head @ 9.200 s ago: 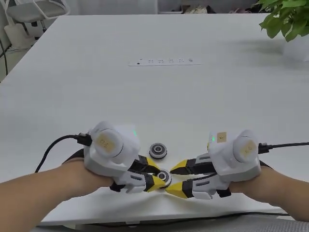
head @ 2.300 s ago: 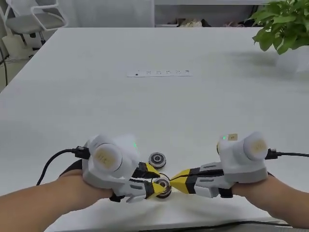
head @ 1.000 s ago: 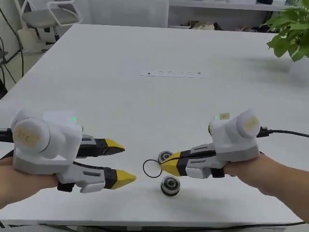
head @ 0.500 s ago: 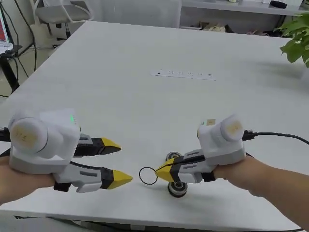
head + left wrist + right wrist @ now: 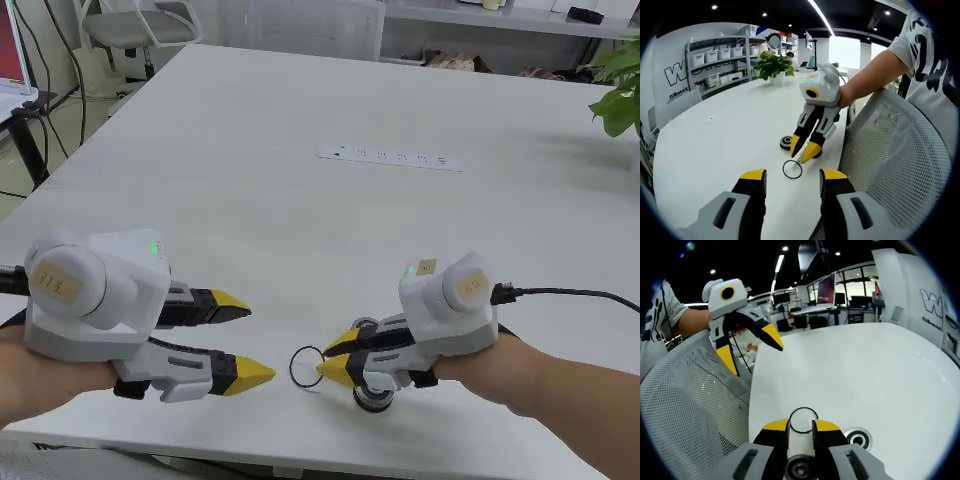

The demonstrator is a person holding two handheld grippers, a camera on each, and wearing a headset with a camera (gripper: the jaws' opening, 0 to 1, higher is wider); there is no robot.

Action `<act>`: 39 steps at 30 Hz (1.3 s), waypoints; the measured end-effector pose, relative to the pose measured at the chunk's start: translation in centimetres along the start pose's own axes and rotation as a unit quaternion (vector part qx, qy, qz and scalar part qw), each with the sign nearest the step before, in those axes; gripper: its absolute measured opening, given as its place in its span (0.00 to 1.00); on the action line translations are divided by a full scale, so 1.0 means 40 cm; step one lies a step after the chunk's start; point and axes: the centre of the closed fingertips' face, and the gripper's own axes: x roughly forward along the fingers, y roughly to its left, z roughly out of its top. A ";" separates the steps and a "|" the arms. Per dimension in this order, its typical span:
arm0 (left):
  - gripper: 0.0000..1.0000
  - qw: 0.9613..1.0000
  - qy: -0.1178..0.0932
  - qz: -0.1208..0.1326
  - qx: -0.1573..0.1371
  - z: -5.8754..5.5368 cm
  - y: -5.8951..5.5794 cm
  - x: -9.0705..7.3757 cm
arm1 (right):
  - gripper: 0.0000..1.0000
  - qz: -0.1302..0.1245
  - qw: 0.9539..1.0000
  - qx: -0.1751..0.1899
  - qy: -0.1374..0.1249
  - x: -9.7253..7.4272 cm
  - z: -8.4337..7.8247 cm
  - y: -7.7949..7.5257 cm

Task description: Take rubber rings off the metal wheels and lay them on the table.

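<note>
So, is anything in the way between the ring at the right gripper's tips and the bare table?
Nothing visible. The ring sits at the right gripper tips over bare table; one wheel lies back under that gripper, the other wheel beside it, the left gripper apart.

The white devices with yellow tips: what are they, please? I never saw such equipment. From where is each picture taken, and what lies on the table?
They are hand-held tools, one in each hand of a person, and each ends in a two-jaw claw. The rectangular picture comes from a camera on the person's head; the two round ones come from cameras on the tools. The left claw is open and empty. The right claw is slightly open, its tips beside a thin black rubber ring lying on the white table. One round metal wheel lies under that tool, a second metal wheel beside it.
</note>
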 end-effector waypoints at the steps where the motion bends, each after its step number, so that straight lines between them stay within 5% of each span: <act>1: 0.40 1.000 0.000 0.000 0.000 0.000 0.000 0.000 | 0.18 -0.003 1.000 -0.006 -0.001 -0.002 0.002 -0.003; 25: 0.40 1.000 0.004 -0.028 0.010 0.041 -0.012 0.048 | 0.26 -0.007 0.998 0.008 -0.057 -0.108 0.034 0.004; 39: 0.40 0.998 0.013 -0.057 0.024 0.063 -0.035 0.109 | 0.27 -0.029 0.997 0.020 -0.070 -0.180 -0.001 -0.014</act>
